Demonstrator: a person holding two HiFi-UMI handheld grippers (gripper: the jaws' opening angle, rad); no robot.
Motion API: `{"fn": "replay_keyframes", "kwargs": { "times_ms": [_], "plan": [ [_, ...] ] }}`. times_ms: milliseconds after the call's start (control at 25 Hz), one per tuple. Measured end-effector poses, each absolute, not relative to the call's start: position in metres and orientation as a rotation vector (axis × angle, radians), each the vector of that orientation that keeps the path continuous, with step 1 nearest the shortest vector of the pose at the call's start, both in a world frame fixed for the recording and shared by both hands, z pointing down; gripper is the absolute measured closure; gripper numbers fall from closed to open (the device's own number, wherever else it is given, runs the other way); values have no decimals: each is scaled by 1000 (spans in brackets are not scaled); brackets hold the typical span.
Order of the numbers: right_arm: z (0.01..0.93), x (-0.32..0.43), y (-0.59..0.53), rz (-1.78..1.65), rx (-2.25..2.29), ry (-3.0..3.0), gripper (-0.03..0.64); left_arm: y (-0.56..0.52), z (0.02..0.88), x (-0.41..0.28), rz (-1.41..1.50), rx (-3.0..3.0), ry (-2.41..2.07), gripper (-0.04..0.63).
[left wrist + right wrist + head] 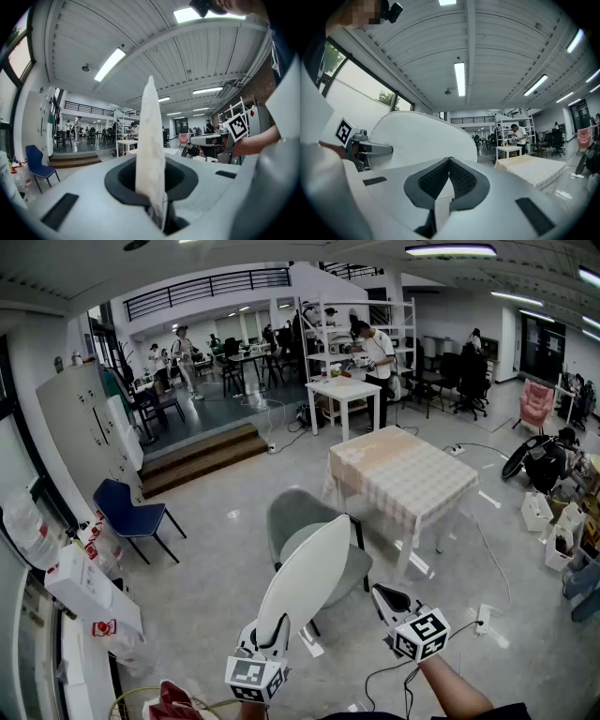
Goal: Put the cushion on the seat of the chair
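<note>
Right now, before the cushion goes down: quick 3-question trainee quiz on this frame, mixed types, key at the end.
1. True or false: the cushion lies flat on the seat of the grey chair.
2. Whose jaws are shut on the cushion? A) left gripper B) right gripper C) both
3. In the head view, what stands just beyond the grey chair?
Key: 1 false, it is held upright on edge, off the seat; 2 A; 3 a table with a checked cloth.
</note>
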State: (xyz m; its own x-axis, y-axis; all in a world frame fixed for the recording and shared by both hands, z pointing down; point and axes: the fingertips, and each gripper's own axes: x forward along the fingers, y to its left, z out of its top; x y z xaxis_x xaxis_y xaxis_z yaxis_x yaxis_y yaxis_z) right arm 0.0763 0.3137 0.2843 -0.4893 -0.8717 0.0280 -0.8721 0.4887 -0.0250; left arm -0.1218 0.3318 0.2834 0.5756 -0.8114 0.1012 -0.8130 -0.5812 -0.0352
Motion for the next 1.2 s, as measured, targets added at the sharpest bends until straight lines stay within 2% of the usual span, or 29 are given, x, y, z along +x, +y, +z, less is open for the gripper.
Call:
{"fn": "replay_keyframes", "kwargs": {
  "times_ms": [1200],
  "plan": [
    [305, 128, 313, 119, 1537, -2737, 598, 345, 298, -65, 208, 2733, -1495, 535]
  ]
}}
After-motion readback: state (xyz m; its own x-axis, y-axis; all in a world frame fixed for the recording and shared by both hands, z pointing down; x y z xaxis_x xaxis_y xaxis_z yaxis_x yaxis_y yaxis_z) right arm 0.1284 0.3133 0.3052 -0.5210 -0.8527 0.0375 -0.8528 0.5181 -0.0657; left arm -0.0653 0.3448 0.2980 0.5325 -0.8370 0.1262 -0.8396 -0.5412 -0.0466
